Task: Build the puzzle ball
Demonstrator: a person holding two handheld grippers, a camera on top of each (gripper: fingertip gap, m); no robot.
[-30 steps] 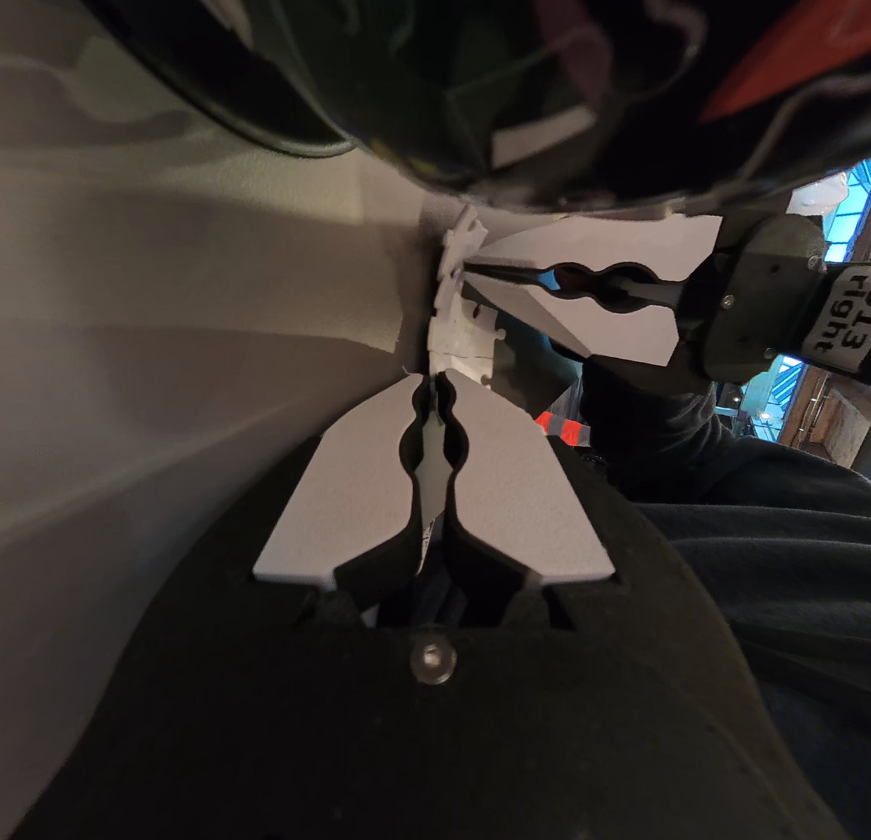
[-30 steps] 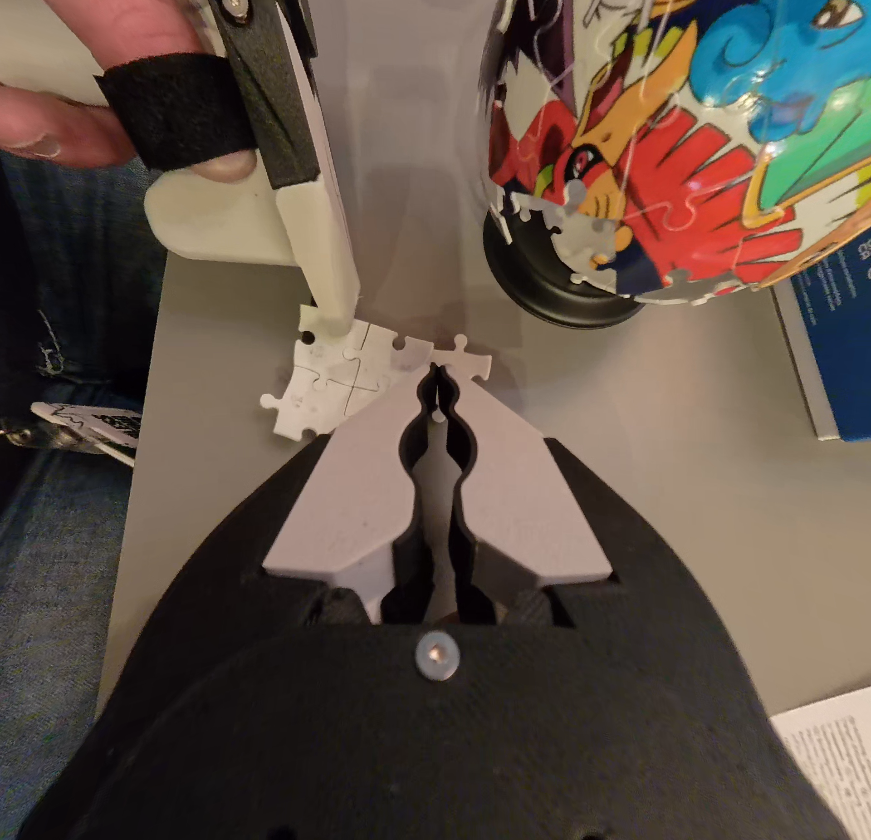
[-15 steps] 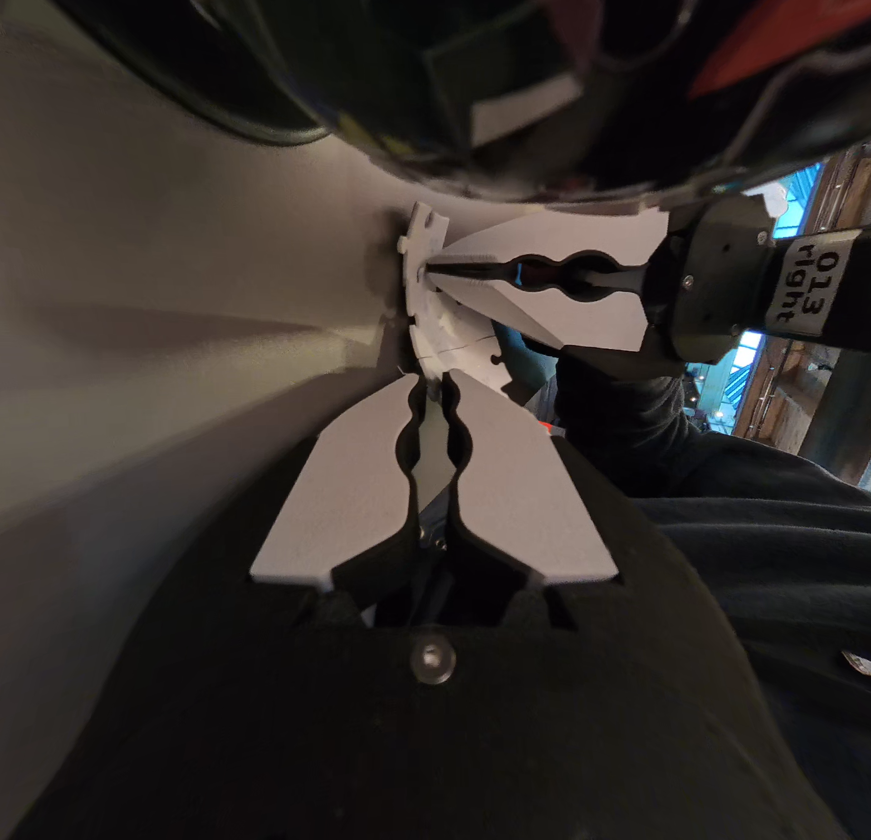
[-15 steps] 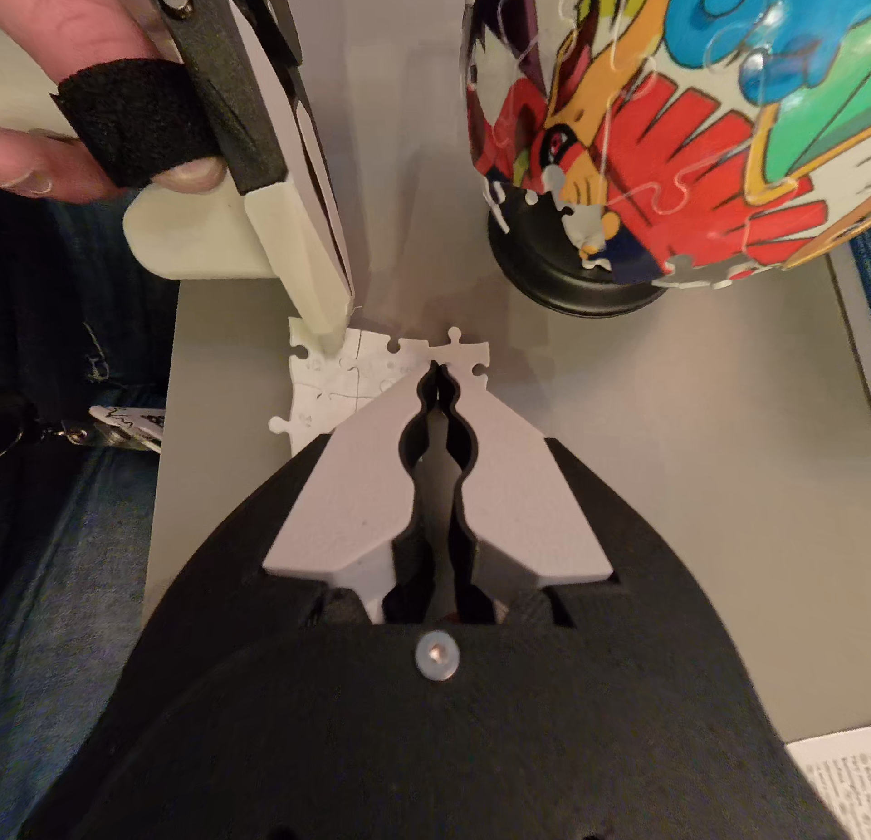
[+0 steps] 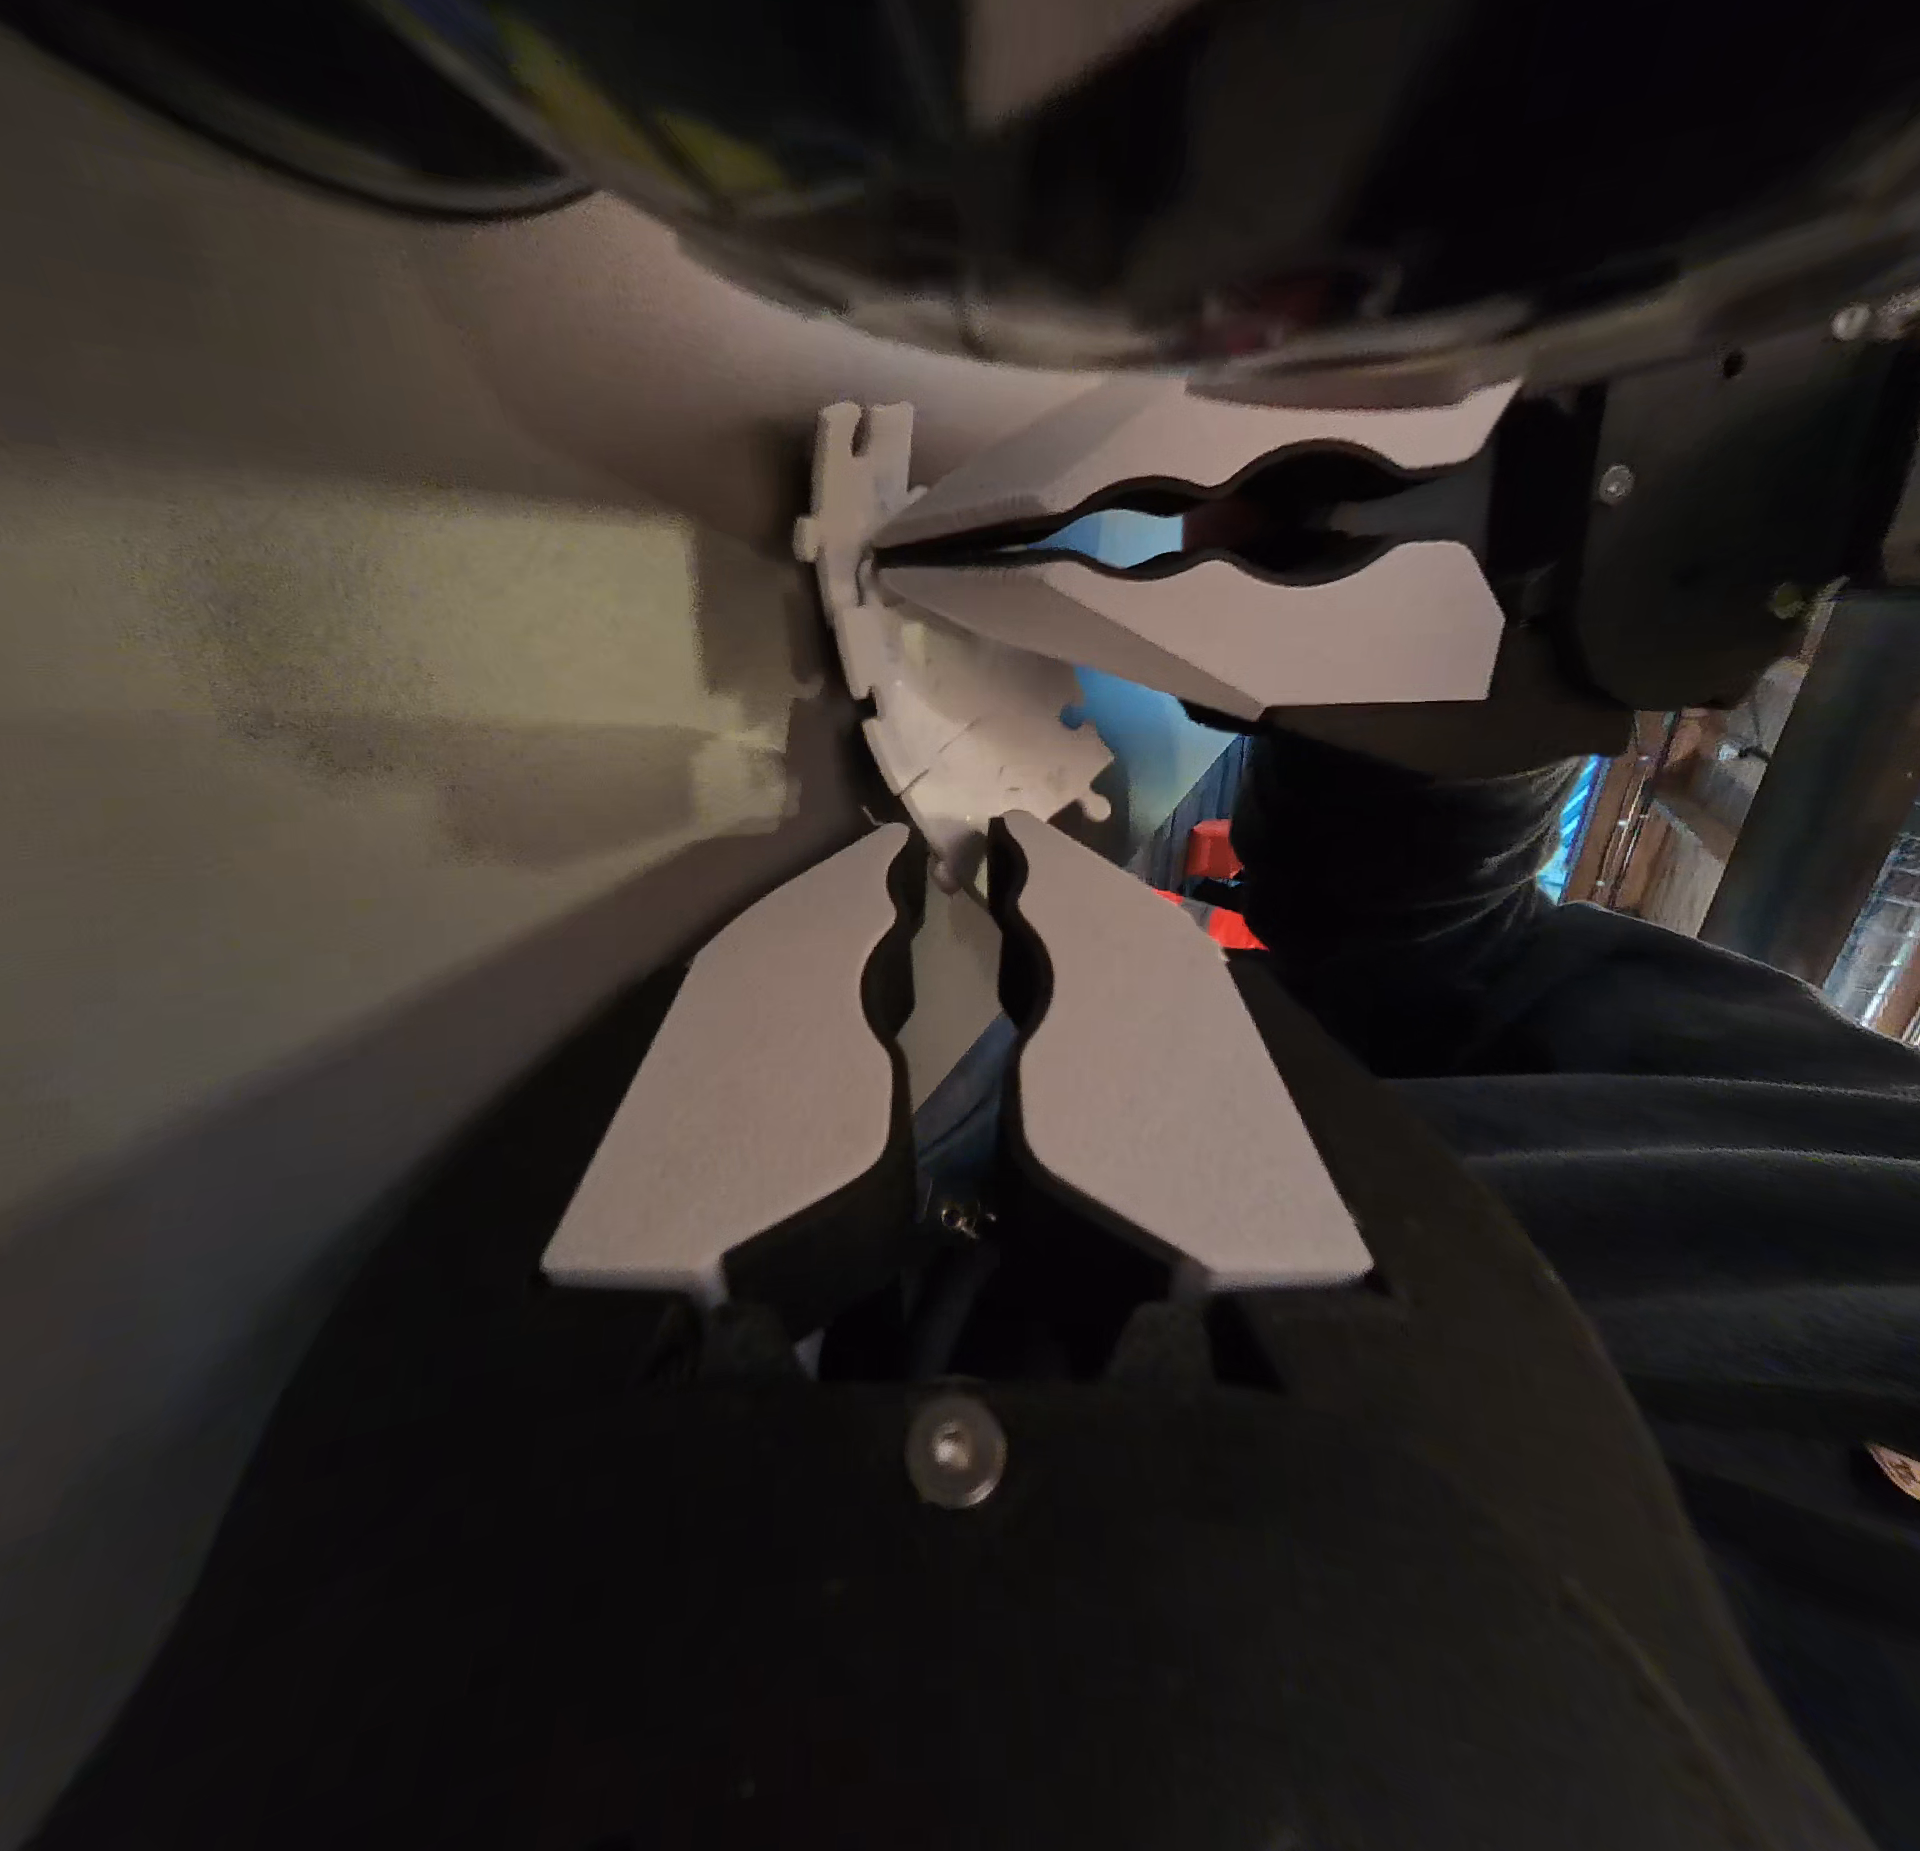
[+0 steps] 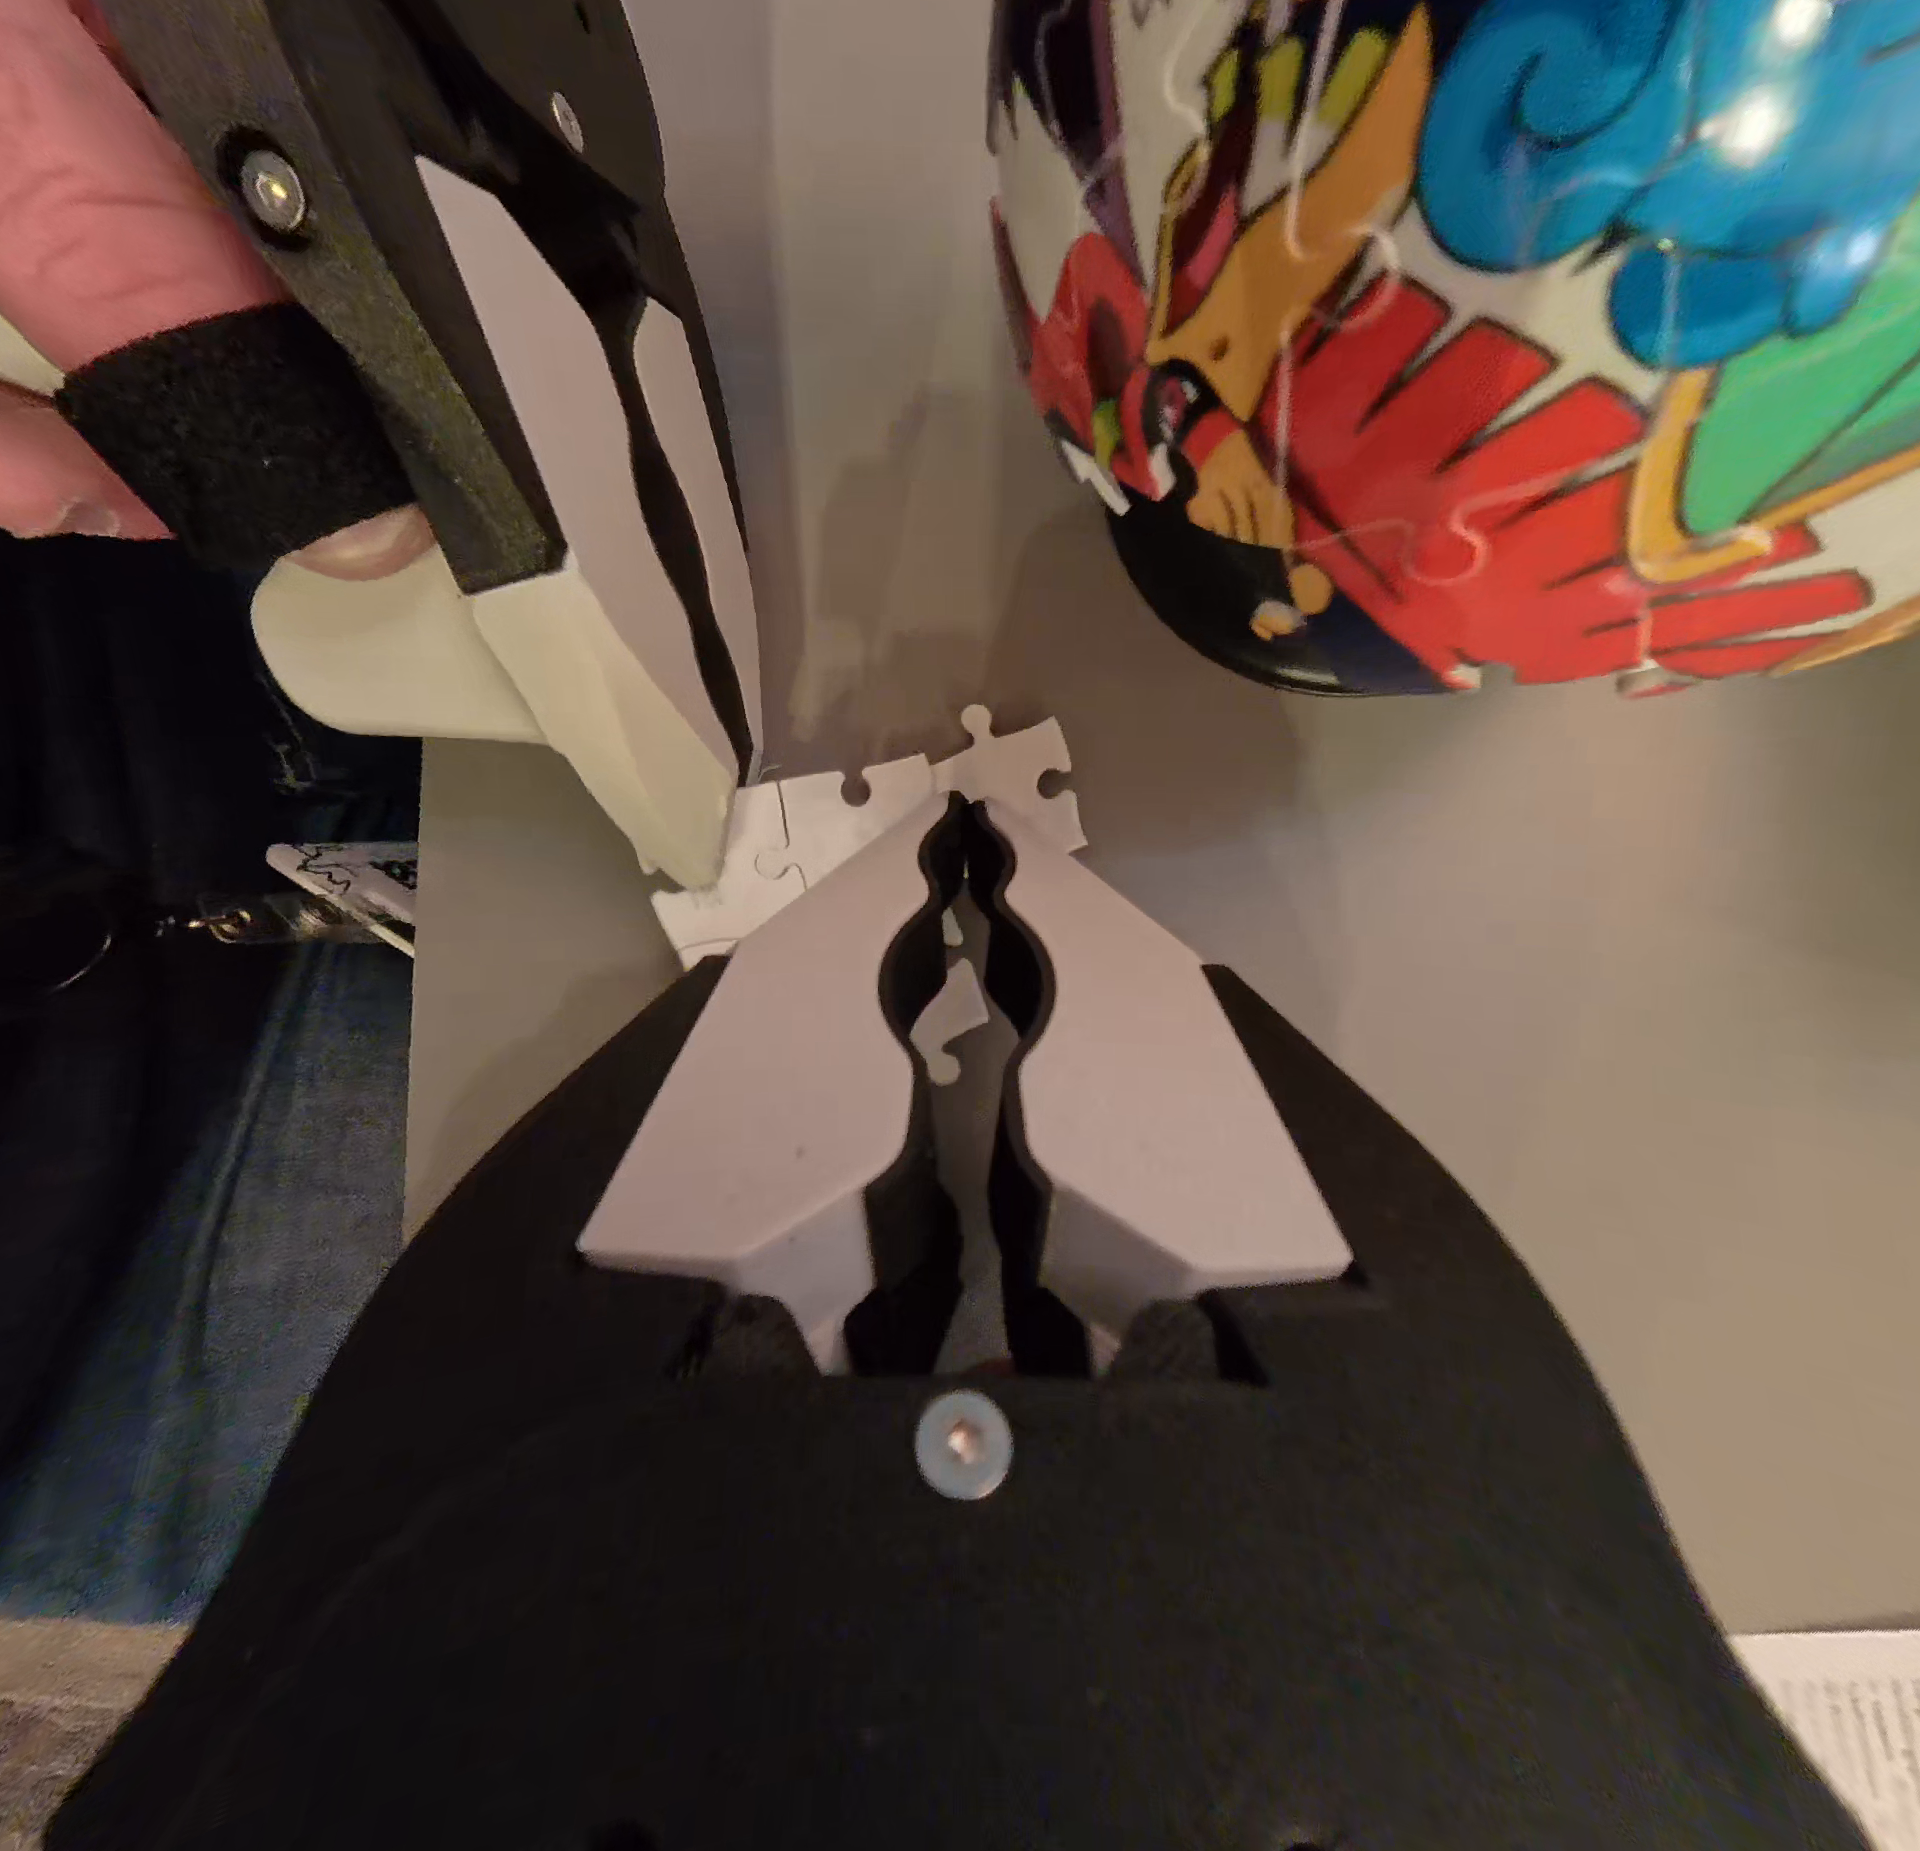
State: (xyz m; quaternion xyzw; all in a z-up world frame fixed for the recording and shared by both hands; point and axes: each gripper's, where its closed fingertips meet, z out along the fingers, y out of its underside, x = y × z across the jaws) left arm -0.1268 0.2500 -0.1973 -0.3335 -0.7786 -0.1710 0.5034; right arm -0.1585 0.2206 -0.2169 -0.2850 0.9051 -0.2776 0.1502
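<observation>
The colourful puzzle ball [image 6: 1455, 295] stands on a black stand at the upper right; in the left wrist view it looms dark overhead [image 5: 1039, 139]. My left gripper [image 5: 951, 840] is shut on the edge of a white patch of joined puzzle pieces [image 5: 977, 731], just above the grey table [image 6: 1455, 1074]. My right gripper [image 6: 966, 809] is shut on a single white piece [image 6: 1023, 767] and holds it against the patch [image 6: 821, 825]. The left gripper [image 6: 727, 814] comes in from the upper left. The right gripper [image 5: 878, 560] also shows in the left wrist view with its piece [image 5: 852, 482].
A person's hand [image 6: 104, 243] holds the left gripper. The table's left edge runs near the patch, with a lap in jeans [image 6: 208, 1282] beyond it. A printed sheet [image 6: 1829, 1718] lies at the table's front right.
Both grippers have moved with their pieces closer to the ball, which now fills more of both views. The single piece has come up against the patch's edge.
</observation>
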